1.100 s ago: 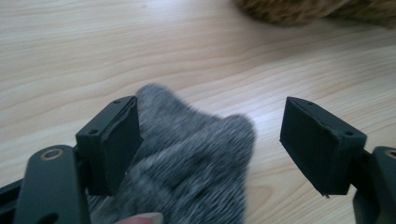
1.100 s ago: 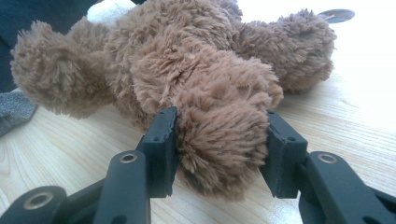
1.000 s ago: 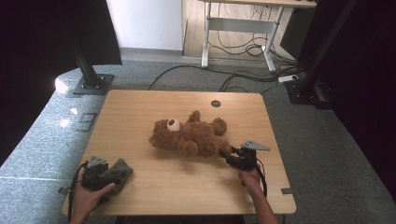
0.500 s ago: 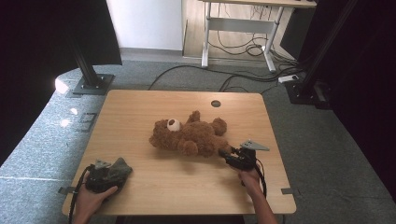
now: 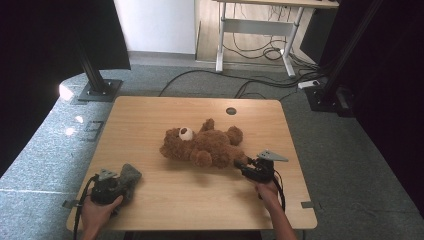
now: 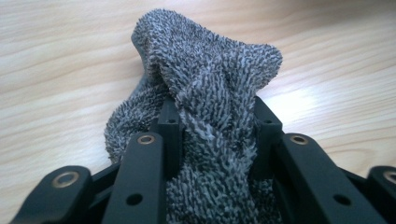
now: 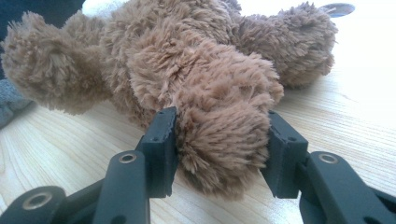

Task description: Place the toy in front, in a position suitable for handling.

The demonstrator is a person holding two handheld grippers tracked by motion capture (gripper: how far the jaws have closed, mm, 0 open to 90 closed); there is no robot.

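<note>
The left tool (image 5: pixel 116 184) sits at the near left corner of the surface (image 5: pixel 150 120), gripped by the person's left hand (image 5: pixel 97 212), and its jaws have just been closing; in the left gripper view they now pinch a grey cloth (image 6: pixel 210 93) between them, the nubby fabric bunched up and bulging out above and ahead of the pads. In the high view the cloth (image 5: pixel 129 176) lies on the wood just beyond that tool, well apart from the bear. The right tool (image 5: pixel 245 166) rests near the right edge of the surface, held by the right hand (image 5: pixel 268 192), with its grey plate on top and its cable trailing back along the wrist. Its jaws are clamped at a middling width on one paw of a brown bear (image 5: pixel 205 145); the right gripper view shows the fluffy paw (image 7: pixel 219 140) squeezed between the two black pads, its fur spilling out over them. The bear lies flat at the middle of the surface, its head toward the left with the pale muzzle turned up, its limbs spread, and the clamped paw the one nearest the right tool. A small round grommet (image 5: pixel 230 111) is set into the wood beyond the bear.
</note>
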